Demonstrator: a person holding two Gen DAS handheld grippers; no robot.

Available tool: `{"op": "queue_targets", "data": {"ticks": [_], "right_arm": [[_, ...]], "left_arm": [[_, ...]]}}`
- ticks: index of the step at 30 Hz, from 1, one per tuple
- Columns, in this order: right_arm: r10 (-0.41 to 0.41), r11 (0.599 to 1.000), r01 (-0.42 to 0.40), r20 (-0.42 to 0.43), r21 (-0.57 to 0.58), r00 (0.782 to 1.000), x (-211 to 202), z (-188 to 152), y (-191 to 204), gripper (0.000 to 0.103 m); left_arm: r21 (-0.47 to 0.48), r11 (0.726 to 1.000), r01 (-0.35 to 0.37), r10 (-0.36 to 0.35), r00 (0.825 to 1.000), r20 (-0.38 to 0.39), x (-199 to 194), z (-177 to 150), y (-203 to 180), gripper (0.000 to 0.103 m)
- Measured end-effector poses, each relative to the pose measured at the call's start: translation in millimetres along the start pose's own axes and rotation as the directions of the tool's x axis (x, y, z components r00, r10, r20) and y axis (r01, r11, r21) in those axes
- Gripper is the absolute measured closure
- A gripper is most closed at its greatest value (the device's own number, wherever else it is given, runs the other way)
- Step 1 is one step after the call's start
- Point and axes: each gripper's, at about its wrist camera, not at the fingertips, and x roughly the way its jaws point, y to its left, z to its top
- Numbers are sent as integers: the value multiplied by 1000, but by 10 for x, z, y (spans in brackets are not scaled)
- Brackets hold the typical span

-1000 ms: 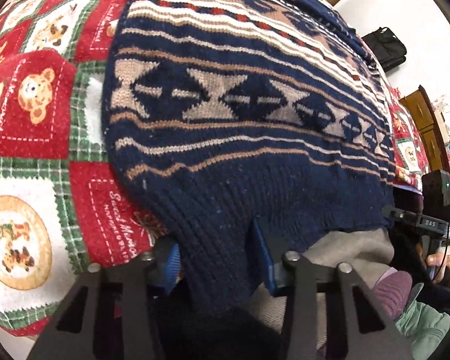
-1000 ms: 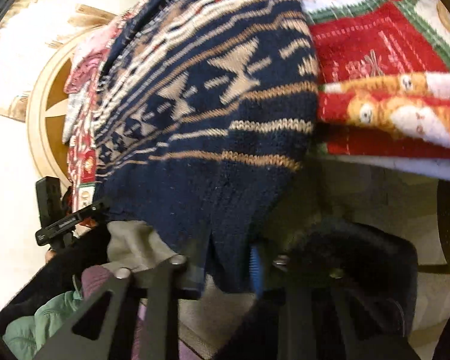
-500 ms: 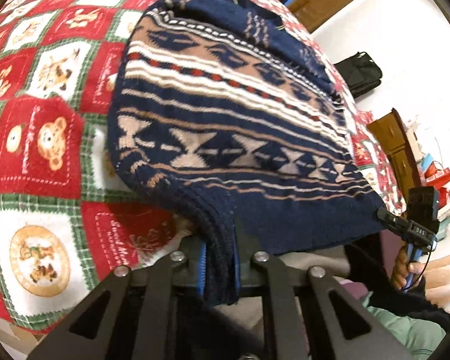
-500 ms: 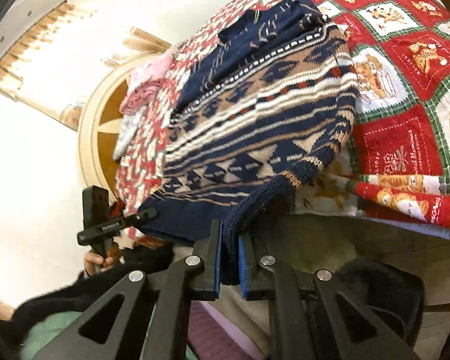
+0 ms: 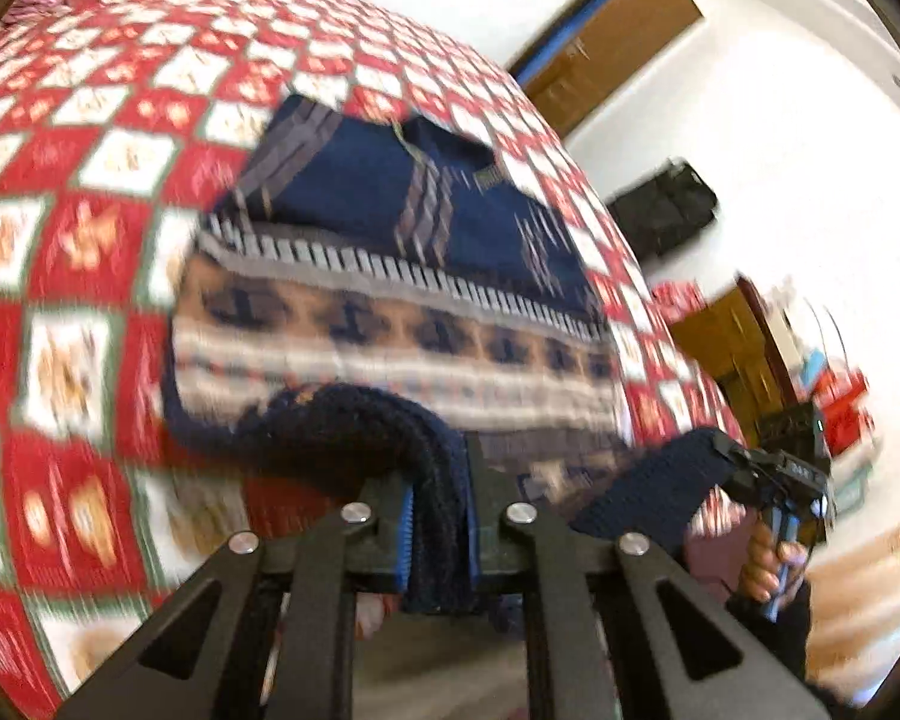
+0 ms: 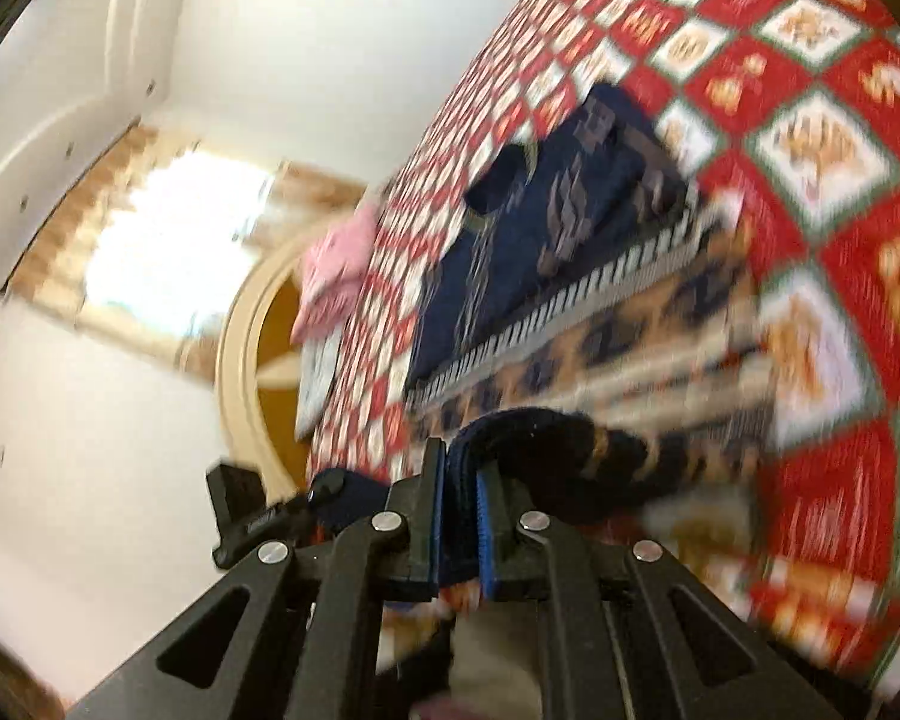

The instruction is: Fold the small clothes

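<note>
Both pairs of jaws are clenched on the near hem of the sweater (image 5: 402,324): the left gripper (image 5: 438,534) pinches its left corner and the right gripper (image 6: 459,531) its right corner, so the hem hangs as a raised band between them. Beyond the jaws the rest of the sweater lies flat on the red patchwork bedspread (image 5: 90,192), with its collar at the far end and its long axis running straight away from the person. By my judgement, the fold turns on carrying the hem forward along that axis toward the collar, both hands level and equally near.
</note>
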Motion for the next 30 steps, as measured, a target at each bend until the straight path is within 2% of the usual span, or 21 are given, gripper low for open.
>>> {"op": "queue_targets", "data": {"ticks": [2, 5, 7, 10, 12, 15, 16, 17, 18, 19, 20, 21, 22, 23, 25, 27, 30], "right_arm": [[-30, 999, 29, 36, 14, 999, 100, 202, -70, 94], [-99, 995, 97, 59, 26, 993, 357, 433, -220, 94], [-158, 987, 156, 58, 43, 986, 571, 544, -397, 94], [-196, 974, 189, 49, 123, 979, 698, 629, -719, 94], [-191, 972, 185, 31, 147, 981, 751, 659, -847, 93], [-150, 983, 145, 32, 112, 988, 663, 635, -818, 93], [-140, 987, 136, 38, 89, 989, 626, 631, -775, 91], [-128, 990, 125, 53, 59, 990, 546, 601, -700, 80], [-116, 993, 113, 69, 46, 991, 486, 583, -661, 53], [-93, 995, 90, 98, 35, 991, 415, 560, -612, 37], [-64, 998, 62, 149, 21, 987, 322, 531, -555, 14], [-38, 999, 42, 219, -12, 975, 204, 491, -469, 11], [-35, 998, 46, 242, -39, 970, 164, 481, -414, 11], [-73, 989, 104, 260, -106, 963, 132, 467, -293, 11], [-169, 949, 233, 284, -212, 944, 146, 430, -122, 11], [-261, 871, 357, 298, -336, 918, 256, 371, 37, 11], [-366, 782, 432, 230, -450, 902, 584, 346, 64, 11]], "left_arm": [[-47, 999, -11, 12, 1000, 18, 61, 253, 113, 90], [-97, 992, -78, 81, 996, 27, 243, 617, 334, 89], [-126, 985, -116, 116, 993, -9, 437, 852, 530, 87], [-144, 977, -155, 146, 987, -71, 663, 1045, 777, 79], [-139, 965, -223, 213, 974, -82, 690, 1159, 920, 79], [-108, 970, -219, 218, 976, -25, 514, 1190, 994, 78], [-81, 972, -221, 222, 975, 1, 452, 1169, 986, 72], [-31, 972, -234, 235, 971, 32, 396, 1134, 947, 61], [40, 965, -259, 256, 964, 67, 362, 1082, 894, 55], [98, 954, -283, 275, 957, 93, 370, 1057, 862, 46], [151, 940, -305, 288, 950, 119, 375, 1021, 814, 40], [199, 928, -314, 289, 946, 144, 395, 966, 767, 37], [238, 922, -307, 275, 949, 157, 438, 923, 728, 31], [259, 918, -301, 266, 950, 161, 467, 922, 722, 27], [288, 907, -306, 265, 948, 175, 592, 916, 705, 26], [282, 907, -314, 281, 948, 152, 760, 931, 741, 26], [288, 915, -282, 266, 959, 94, 934, 941, 747, 26]]}}
